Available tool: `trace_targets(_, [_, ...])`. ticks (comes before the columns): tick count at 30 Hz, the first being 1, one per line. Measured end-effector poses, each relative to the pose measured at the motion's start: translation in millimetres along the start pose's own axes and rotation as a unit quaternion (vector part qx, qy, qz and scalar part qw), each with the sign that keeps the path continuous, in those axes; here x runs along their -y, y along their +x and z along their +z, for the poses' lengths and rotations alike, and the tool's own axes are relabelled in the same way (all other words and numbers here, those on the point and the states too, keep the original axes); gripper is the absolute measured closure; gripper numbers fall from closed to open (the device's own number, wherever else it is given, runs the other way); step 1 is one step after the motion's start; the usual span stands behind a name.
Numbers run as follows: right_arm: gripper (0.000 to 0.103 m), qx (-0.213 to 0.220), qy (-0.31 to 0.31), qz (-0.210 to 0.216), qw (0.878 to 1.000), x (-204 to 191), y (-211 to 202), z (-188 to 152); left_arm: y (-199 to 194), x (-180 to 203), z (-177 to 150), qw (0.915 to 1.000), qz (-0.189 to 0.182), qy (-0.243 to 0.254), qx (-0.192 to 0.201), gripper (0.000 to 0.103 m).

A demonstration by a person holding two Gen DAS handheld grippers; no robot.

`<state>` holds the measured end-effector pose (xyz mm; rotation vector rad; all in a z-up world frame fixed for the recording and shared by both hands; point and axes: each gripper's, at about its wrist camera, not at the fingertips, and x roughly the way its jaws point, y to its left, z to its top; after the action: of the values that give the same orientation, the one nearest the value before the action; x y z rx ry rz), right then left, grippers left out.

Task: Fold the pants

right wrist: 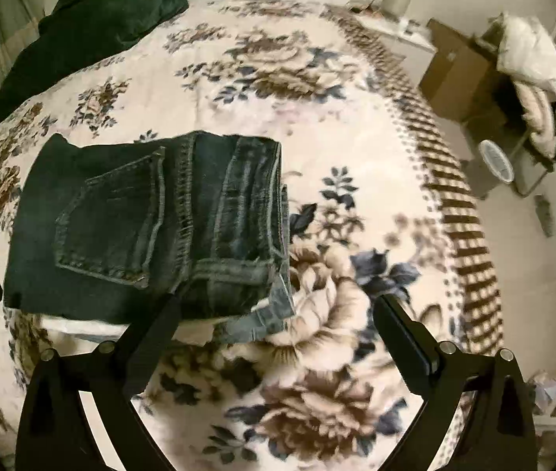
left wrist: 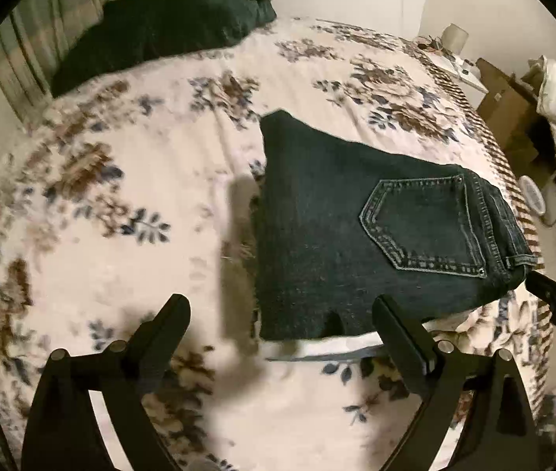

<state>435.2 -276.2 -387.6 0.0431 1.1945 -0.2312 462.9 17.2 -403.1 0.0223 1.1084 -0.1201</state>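
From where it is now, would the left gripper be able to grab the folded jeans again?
Probably yes. The left gripper is open just above the near edge of the folded jeans, and nothing lies between them on the floral blanket.

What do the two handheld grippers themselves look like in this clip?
Both look alike. The left gripper and the right gripper are matte black, each with two flat, slab-like fingers on triangular arms with open cut-outs, joined by silver round pins. No cables, markings, sleeves or hands show.
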Motion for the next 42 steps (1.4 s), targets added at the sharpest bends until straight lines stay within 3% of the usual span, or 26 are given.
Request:
trace_targets(3, [0.003,0.014,0.005,-0.005,1.000,-3.7,-31.9,-9.7,-14.1,-2.5,-1.5,0.9999,0.006,-0.008,0.003,0.008])
trace_targets(11, [0.003,0.037,0.023,-0.005,0.999,0.9,-110.7,-38.4,-99.4,1.9,-11.9,0.9994,0.016,-0.003,0.031,0.008])
trace_targets(19, [0.002,0.081,0.029,-0.013,0.996,10.6,-224.9,-75.7,-196.9,2.0,-38.0,0.9976,0.023,0.010,0.064,0.008])
trace_targets(30, [0.002,0.140,0.000,-0.001,0.990,10.5,-415.1,-139.2,-351.1,4.7,-75.4,0.9938,0.014,0.017,0.109,0.008])
trace_targets(42, [0.002,0.178,0.022,0.034,0.983,22.6,-568.5,-193.2,-466.6,6.6,-99.9,0.9868,0.008,0.028,0.159,0.008])
